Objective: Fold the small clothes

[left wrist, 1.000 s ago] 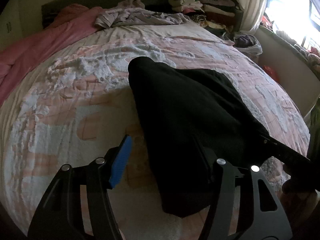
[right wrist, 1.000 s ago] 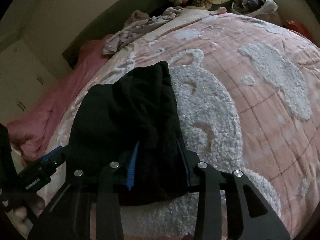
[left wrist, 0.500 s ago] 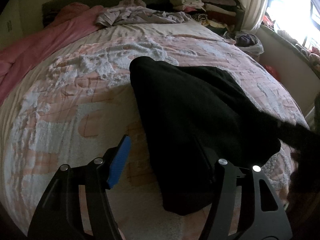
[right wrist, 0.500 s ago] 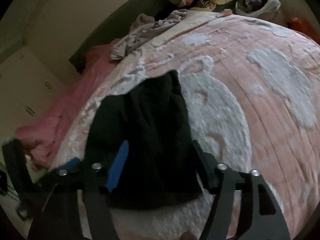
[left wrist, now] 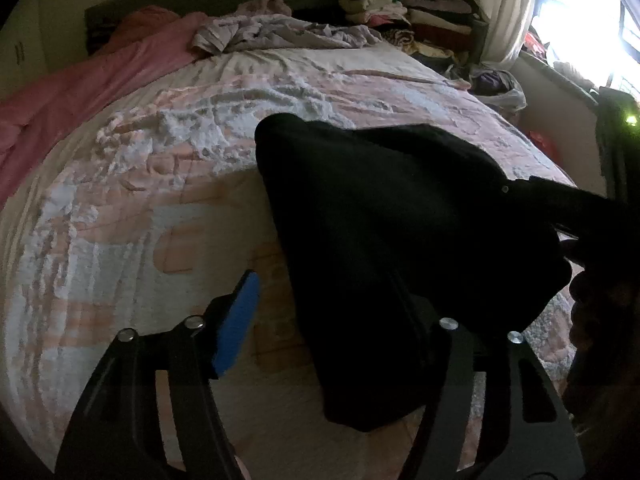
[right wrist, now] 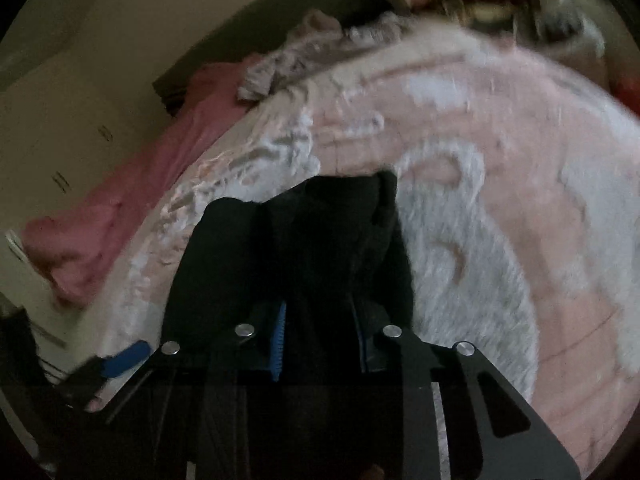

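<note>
A black garment (left wrist: 384,240) lies on the pink and white bedspread (left wrist: 132,216); it also shows in the right wrist view (right wrist: 304,256). My left gripper (left wrist: 332,320) is open, with the garment's near edge between its jaws, and its right finger is hidden under the cloth. My right gripper (right wrist: 320,336) has its jaws closed in on the garment's near edge. It shows from the side at the right of the left wrist view (left wrist: 560,208). The left gripper's blue pad (right wrist: 128,356) shows at lower left of the right wrist view.
A pink duvet (left wrist: 80,88) lies along the bed's left side. A crumpled lilac garment (left wrist: 280,34) lies near the headboard. A stack of folded clothes (left wrist: 408,12) stands at the back right. A window and curtain (left wrist: 504,12) are at the right.
My right gripper has narrowed from wide open onto the garment's near edge and its view has swung. My left gripper has stayed open in place.
</note>
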Demonstrator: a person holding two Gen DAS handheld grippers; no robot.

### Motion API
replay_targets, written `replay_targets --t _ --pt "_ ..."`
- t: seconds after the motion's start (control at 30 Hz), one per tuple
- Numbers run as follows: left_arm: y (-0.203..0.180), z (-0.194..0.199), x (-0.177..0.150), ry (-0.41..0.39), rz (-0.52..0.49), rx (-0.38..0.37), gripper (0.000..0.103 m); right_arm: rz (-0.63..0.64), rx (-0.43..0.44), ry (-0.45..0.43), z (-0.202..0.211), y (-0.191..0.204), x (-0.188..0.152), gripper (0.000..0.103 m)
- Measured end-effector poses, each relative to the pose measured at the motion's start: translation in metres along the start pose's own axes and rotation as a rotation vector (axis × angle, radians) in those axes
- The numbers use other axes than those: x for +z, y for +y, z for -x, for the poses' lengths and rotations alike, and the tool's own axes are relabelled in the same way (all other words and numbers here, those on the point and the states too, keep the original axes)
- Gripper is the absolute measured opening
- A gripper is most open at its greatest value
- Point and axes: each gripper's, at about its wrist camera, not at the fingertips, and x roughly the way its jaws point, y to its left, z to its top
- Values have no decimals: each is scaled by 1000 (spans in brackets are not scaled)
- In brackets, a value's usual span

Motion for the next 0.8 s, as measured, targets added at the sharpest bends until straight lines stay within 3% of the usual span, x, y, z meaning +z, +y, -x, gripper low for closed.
replay_targets --t 0.1,0.13,0.27,0.4,0.47,0.63,0.8 --pt "1 -3 0 9 3 -11 60 29 -87 47 -17 -3 -7 30" --pt "0 -3 0 9 0 -9 60 21 -99 45 -17 -7 -8 38" --pt "-2 -3 0 9 -1 -7 61 -7 -123 32 -9 -11 -9 57" --pt "-2 -2 0 9 2 -9 62 -20 -106 -17 11 -8 -12 68" --pt "-2 -2 -1 13 6 -15 62 -35 -94 -40 20 -8 -10 82" --pt "-1 0 -1 13 8 -23 66 -58 -90 -102 49 -10 -12 96" --pt "-2 12 -1 -10 3 -31 75 -64 -65 -151 79 -6 -18 98"
